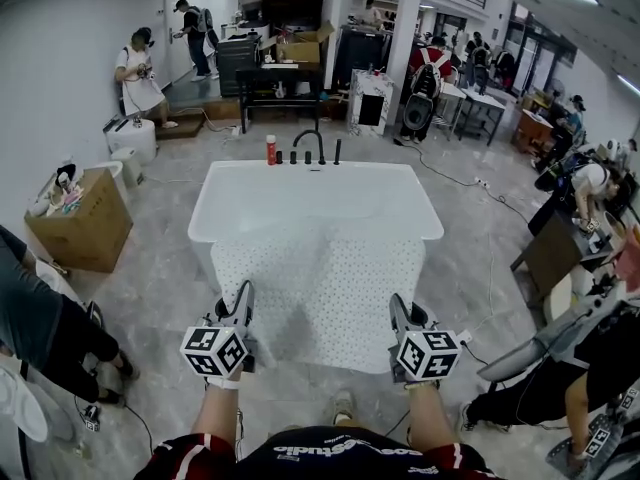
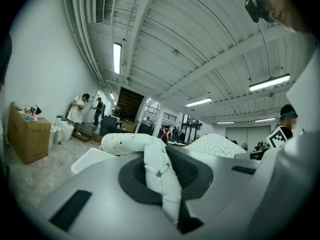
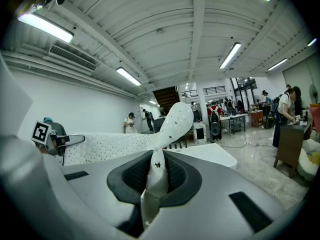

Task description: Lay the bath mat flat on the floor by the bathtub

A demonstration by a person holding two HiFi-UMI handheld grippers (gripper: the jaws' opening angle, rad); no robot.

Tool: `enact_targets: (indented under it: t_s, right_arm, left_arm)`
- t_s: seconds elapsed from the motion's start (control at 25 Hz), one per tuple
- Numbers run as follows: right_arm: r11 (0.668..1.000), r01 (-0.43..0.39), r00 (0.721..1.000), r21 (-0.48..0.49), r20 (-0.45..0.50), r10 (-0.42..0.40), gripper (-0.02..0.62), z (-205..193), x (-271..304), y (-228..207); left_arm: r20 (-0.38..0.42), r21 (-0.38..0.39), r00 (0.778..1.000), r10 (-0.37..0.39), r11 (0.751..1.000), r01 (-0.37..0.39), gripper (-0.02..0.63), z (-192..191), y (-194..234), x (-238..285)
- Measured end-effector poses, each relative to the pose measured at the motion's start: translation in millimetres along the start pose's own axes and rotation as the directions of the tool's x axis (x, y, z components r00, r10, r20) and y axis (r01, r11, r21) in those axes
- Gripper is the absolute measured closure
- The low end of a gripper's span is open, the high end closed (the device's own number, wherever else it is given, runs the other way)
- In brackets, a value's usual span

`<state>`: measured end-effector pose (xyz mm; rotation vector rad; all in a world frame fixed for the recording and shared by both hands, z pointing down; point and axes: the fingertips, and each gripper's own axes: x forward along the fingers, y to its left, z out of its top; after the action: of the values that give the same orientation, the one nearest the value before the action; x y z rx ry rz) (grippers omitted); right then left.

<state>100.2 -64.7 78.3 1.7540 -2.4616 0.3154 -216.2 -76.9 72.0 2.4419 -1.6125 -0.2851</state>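
Holding the white dotted bath mat spread in the air just near of the white bathtub, far edge reaching the tub's near rim. Pinching the mat's near-left corner in the narrow jaws of the left gripper, and clamping the near-right corner the same way in the right gripper, a fold of mat squeezed between each pair
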Motion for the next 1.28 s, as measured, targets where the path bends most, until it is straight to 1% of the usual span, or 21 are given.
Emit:
enact_targets:
  t_s: [0.24, 0.56, 0.8, 1.0, 1.28]
  right_arm:
    - [1.000, -0.018, 1.000, 0.007, 0.003, 0.018, 0.551, 8.8, 22.9, -12.5]
    - [0.999, -0.049, 0.999, 0.012, 0.010, 0.048, 0.551, 16.4, 48.9, -51.4]
    - [0.998, -0.064, 0.998, 0.017, -0.007, 0.064, 0.551, 15.4, 84.7, -83.2]
    - [0.998, -0.062, 0.998, 0.018, -0.020, 0.062, 0.551, 14.4, 108.7, -114.5]
    - [0.997, -0.063, 0.996, 0.044, -0.055, 0.066, 0.551, -1.2, 138.6, -152.3]
  left_arm:
    - [0.000, 0.014, 1.000, 0.016, 1.000, -0.016, 0.572, 6.2, 4.6, 20.7]
    - [0.003, 0.035, 0.999, 0.032, 0.999, -0.032, 0.572, 2.0, -11.9, 61.6]
    - [-0.021, 0.063, 0.999, 0.045, 0.997, -0.043, 0.572, -11.0, -16.5, 107.9]
    - [-0.032, 0.070, 0.997, 0.064, 0.996, -0.062, 0.572, -21.0, -16.9, 140.4]
    - [-0.062, 0.076, 0.994, 0.086, 0.994, -0.081, 0.572, -42.1, -17.6, 177.9]
